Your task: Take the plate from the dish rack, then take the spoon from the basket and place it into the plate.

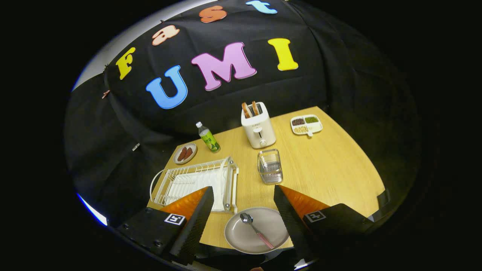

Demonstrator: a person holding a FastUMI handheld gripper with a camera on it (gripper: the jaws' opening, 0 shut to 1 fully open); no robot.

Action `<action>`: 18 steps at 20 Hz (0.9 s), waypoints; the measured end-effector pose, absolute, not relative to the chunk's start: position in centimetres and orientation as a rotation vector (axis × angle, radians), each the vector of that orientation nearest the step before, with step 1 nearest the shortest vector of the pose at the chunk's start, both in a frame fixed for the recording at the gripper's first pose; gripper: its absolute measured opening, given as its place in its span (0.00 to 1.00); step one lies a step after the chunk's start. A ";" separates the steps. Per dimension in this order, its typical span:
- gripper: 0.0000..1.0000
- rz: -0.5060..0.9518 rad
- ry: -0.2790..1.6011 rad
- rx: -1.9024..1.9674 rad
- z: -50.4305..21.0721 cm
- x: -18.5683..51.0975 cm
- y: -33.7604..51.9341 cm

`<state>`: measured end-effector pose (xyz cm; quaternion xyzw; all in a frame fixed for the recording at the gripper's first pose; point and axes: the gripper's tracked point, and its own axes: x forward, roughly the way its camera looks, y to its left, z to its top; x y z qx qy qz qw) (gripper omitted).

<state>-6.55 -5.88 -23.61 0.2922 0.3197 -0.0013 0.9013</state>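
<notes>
A grey plate (256, 231) lies on the wooden table (331, 169) near its front edge, between my two fingers. In the plate rests a spoon (256, 229) with a metal bowl and a pink patterned handle. My gripper (244, 191) hangs open above the plate, holding nothing. The white wire dish rack (196, 180) stands just ahead of my left finger, with no dish in it. Beyond my right finger stands the clear basket (270, 166).
A white toaster (258, 126) with two slices of toast stands at the back. Left of it are a green bottle (208, 137) and a small dish of sausages (185, 153). A divided snack tray (306, 124) sits at the far right corner.
</notes>
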 end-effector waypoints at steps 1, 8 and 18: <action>0.99 -0.008 0.624 0.574 -21.9 -5.9 -6.7; 0.99 -0.062 0.410 0.329 -11.3 -3.6 -11.9; 0.98 -0.110 0.223 0.230 -3.3 -3.1 -12.7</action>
